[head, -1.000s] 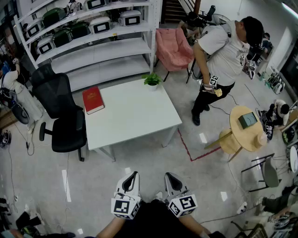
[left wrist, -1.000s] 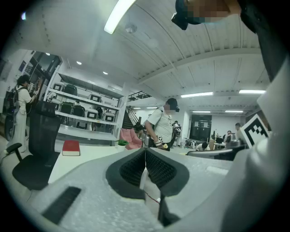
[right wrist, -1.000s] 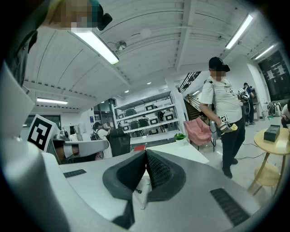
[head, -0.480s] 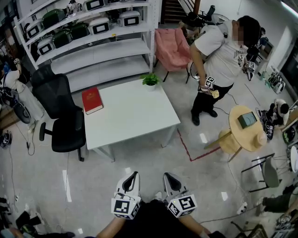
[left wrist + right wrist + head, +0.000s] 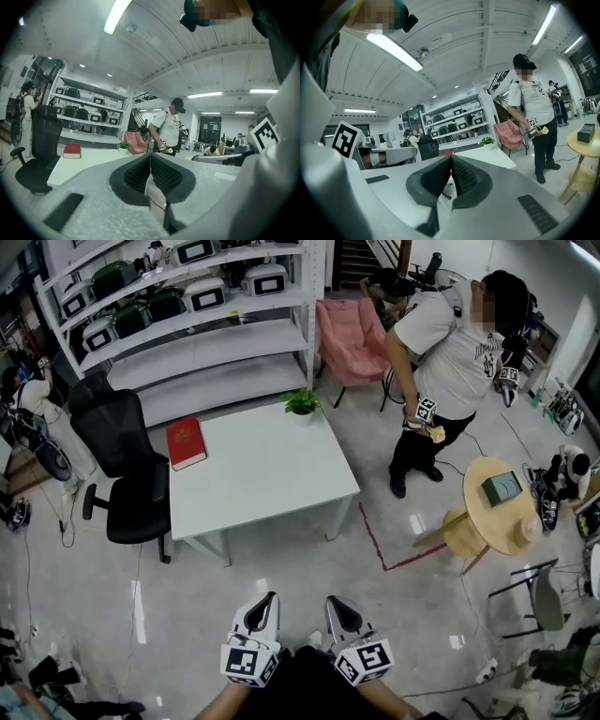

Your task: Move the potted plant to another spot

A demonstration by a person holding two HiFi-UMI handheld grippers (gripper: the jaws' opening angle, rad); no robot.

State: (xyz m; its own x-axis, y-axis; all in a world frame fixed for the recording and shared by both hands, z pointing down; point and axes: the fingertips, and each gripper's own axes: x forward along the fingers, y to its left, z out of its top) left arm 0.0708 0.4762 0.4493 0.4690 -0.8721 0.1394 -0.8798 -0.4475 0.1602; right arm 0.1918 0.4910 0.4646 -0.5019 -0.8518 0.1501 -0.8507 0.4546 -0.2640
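Note:
A small potted plant with green leaves in a white pot stands at the far right corner of the white table; it also shows small in the left gripper view and the right gripper view. My left gripper and right gripper hang low near my body, well short of the table. Both are shut, tips touching, with nothing held.
A red book lies at the table's far left edge. A black office chair stands left of the table, a shelf rack and pink chair behind. A person stands at right, near a round wooden table.
The head view has shifted slightly; the table sits a little lower and left. The person at right has turned and stepped a bit. My grippers have barely moved.

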